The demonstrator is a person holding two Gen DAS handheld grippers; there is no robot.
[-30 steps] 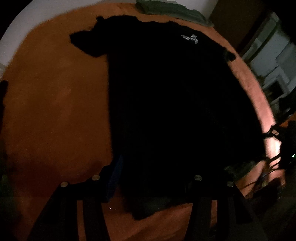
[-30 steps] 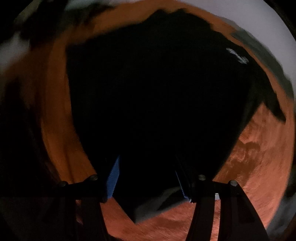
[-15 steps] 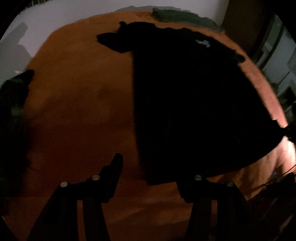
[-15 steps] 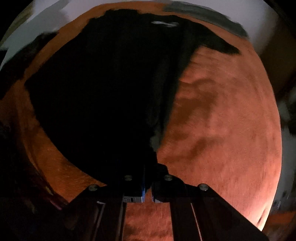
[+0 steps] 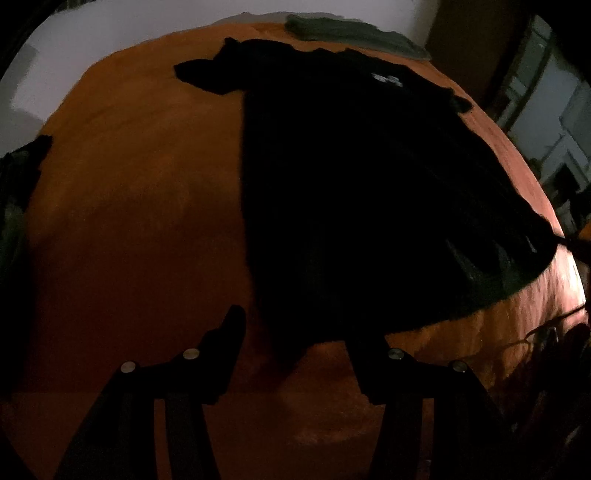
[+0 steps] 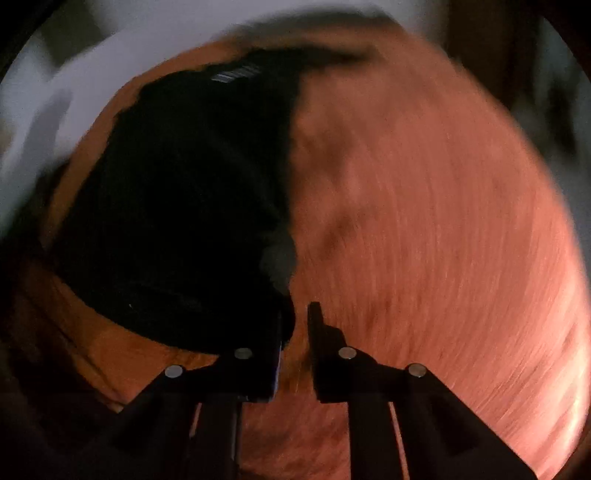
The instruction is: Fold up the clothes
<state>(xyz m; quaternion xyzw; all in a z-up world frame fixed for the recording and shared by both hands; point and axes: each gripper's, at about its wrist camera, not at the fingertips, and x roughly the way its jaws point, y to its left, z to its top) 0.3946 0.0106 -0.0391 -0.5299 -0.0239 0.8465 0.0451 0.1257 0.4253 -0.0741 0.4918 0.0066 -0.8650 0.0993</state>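
Right hand-held gripper [image 6: 295, 325] had let go of the black T-shirt [image 5: 351, 192].
Both grippers stood spread, empty; smooth the bed's [image 5: 129, 184] near-edge hem before creasing.

one black t-shirt [image 5: 351, 192], one orange bedspread [image 5: 129, 221], one grey-green garment [image 5: 351, 31]

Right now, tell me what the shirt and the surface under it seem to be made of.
Shirt: seems a soft knit such as cotton, matte black; it lies limp with a wavy hem and a small pale print near the collar. Surface: looks like a fuzzy orange blanket or fleece, with brushed streaks and soft dents; exact fibre unclear in the dim light.
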